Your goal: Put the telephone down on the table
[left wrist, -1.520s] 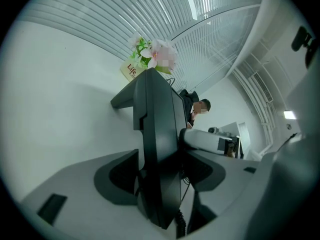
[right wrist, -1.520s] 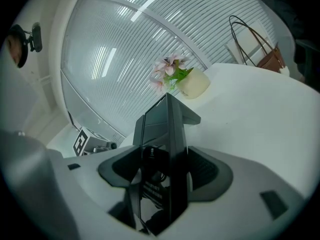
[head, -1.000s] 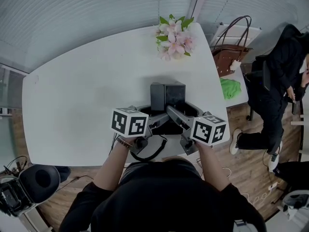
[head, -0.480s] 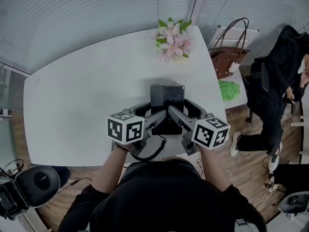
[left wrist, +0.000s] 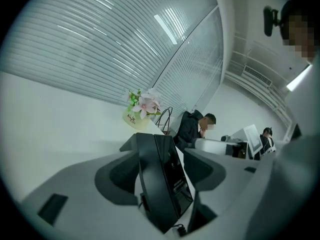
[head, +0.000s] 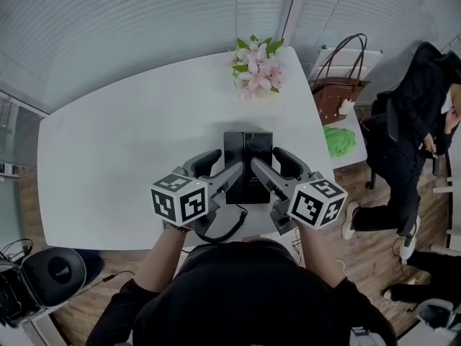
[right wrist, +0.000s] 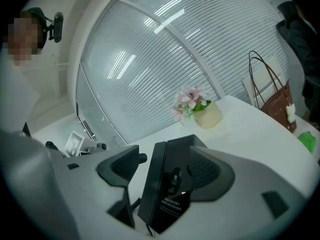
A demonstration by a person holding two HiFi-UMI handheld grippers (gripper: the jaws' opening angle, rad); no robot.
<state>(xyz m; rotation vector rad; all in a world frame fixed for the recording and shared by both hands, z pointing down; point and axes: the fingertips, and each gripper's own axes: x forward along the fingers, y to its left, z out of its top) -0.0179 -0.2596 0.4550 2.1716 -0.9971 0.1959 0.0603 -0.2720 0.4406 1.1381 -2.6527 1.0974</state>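
White table [head: 108, 157], glossy black boxy telephone [head: 248, 161], left hand-held gripper [left wrist: 160, 156] and right hand-held gripper [right wrist: 162, 159] both spread astride it.

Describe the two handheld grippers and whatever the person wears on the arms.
The left gripper and right gripper match: light grey bodies, broad grey jaws with dark textured pads, each carrying a white cube printed with black square markers. The person wears a black short-sleeved top.

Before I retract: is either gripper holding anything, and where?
Apparently nothing: left gripper and right gripper stand open astride the telephone, gaps showing beside it.
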